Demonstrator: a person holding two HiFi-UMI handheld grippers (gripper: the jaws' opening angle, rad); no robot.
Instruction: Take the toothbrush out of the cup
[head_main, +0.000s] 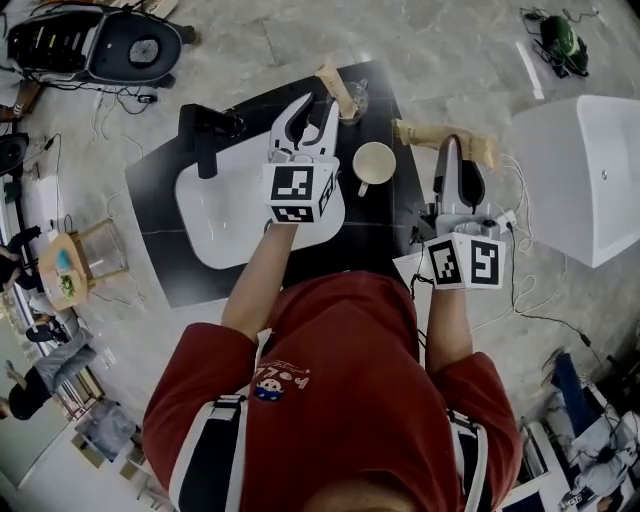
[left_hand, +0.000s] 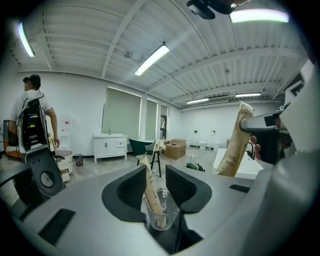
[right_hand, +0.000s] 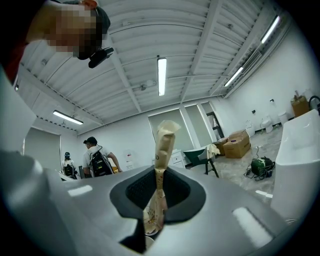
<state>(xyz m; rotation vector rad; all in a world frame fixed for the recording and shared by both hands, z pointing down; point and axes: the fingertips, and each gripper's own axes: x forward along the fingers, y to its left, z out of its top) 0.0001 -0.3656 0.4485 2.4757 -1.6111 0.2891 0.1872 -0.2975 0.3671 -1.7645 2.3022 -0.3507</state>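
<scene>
A clear glass cup (head_main: 355, 101) (left_hand: 161, 214) stands at the far edge of the black counter (head_main: 158, 205). A paper-wrapped toothbrush (head_main: 337, 89) (left_hand: 151, 189) leans in it. My left gripper (head_main: 318, 108) (left_hand: 156, 176) is open, its jaws on either side of the cup without pressing on it. To the right, my right gripper (head_main: 452, 142) (right_hand: 159, 189) is shut on a second paper-wrapped toothbrush (head_main: 415, 133) (right_hand: 163, 145), held in the air clear of the cup. That toothbrush (left_hand: 235, 145) also shows at the right of the left gripper view.
A white mug (head_main: 373, 163) sits on the counter between the grippers. A white sink (head_main: 215, 215) with a black faucet (head_main: 205, 135) lies to the left. A white bathtub (head_main: 590, 170) stands at the right. A person with a backpack (left_hand: 31, 117) stands beyond.
</scene>
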